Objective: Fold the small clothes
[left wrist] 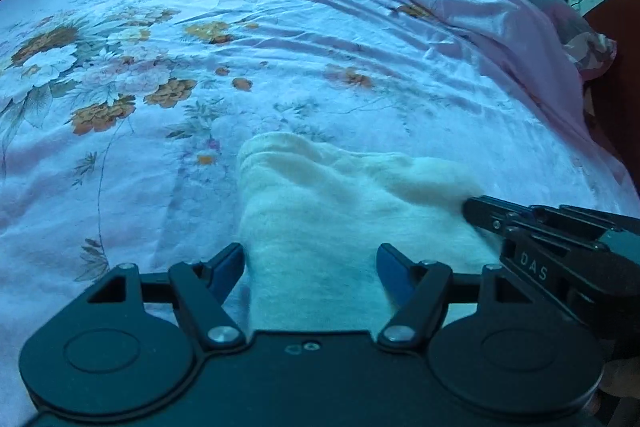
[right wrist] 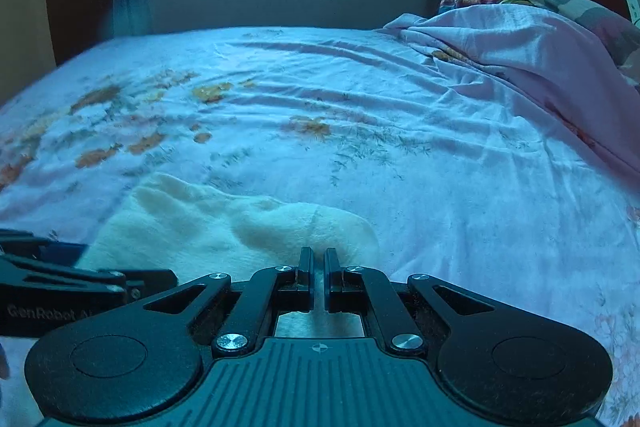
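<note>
Two grippers angled down over bed, left gripper [left wrist: 310, 263] spread wide, right gripper [right wrist: 318, 261] pinching white sock [right wrist: 224, 227].

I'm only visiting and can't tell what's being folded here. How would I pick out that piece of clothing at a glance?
Start at the big bed with the floral sheet. On its near part lies a small cream fuzzy garment, where the right gripper pinches its edge. It is the only plain, fluffy piece; the sheet is smooth and printed, and the pink blanket is bunched at the far right.

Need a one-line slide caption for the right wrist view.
Right gripper shut on a cream garment lying on the floral bedsheet; left gripper at the left edge.
</note>
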`<act>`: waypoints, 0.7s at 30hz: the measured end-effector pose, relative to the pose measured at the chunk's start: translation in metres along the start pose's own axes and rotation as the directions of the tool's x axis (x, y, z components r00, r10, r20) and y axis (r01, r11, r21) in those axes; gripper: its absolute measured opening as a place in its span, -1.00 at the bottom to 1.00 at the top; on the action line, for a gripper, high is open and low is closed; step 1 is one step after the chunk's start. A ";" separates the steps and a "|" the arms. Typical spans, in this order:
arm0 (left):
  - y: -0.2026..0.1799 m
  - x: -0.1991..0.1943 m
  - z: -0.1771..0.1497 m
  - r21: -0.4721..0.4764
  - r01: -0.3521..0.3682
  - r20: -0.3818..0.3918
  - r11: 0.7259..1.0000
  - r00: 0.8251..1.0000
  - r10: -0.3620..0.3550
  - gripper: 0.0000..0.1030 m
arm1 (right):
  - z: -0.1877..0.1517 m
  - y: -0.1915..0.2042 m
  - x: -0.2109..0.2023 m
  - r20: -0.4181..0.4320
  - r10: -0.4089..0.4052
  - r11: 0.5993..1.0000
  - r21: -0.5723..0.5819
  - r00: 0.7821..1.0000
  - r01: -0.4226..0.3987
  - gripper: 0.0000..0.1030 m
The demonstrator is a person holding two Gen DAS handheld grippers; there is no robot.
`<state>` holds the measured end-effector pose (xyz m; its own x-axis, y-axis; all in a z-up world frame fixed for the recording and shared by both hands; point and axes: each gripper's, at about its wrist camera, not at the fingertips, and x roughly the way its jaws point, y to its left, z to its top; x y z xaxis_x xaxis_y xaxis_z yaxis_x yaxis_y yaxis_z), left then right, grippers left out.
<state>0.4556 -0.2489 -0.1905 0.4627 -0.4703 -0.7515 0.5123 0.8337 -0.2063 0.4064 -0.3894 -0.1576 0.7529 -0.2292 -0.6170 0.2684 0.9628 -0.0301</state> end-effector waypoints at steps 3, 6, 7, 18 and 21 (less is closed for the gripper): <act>0.008 0.014 -0.001 -0.017 -0.001 -0.003 1.000 1.000 0.001 0.43 | -0.010 -0.006 0.024 -0.032 -0.062 0.998 -0.027 0.998 0.061 -0.98; 0.005 0.013 -0.001 0.000 -0.015 0.001 1.000 1.000 0.015 0.45 | -0.011 -0.016 0.032 -0.053 -0.070 0.997 0.018 0.996 0.071 -0.97; 0.005 0.010 -0.001 -0.012 -0.018 0.001 1.000 1.000 0.018 0.45 | -0.009 -0.017 0.027 -0.056 -0.063 0.997 0.038 0.996 0.065 -0.97; -0.005 -0.026 -0.032 -0.021 -0.029 0.004 0.999 1.000 0.029 0.48 | -0.036 0.016 -0.024 -0.005 -0.073 0.997 -0.040 0.997 0.072 -0.97; -0.005 -0.039 -0.041 -0.010 -0.024 0.003 1.000 1.000 0.024 0.48 | -0.037 0.009 -0.047 0.002 -0.025 0.999 0.044 1.000 0.025 -0.97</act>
<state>0.4052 -0.2229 -0.1853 0.4767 -0.4510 -0.7546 0.4941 0.8474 -0.1943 0.3513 -0.3643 -0.1576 0.7470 -0.2533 -0.6146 0.3130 0.9497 -0.0110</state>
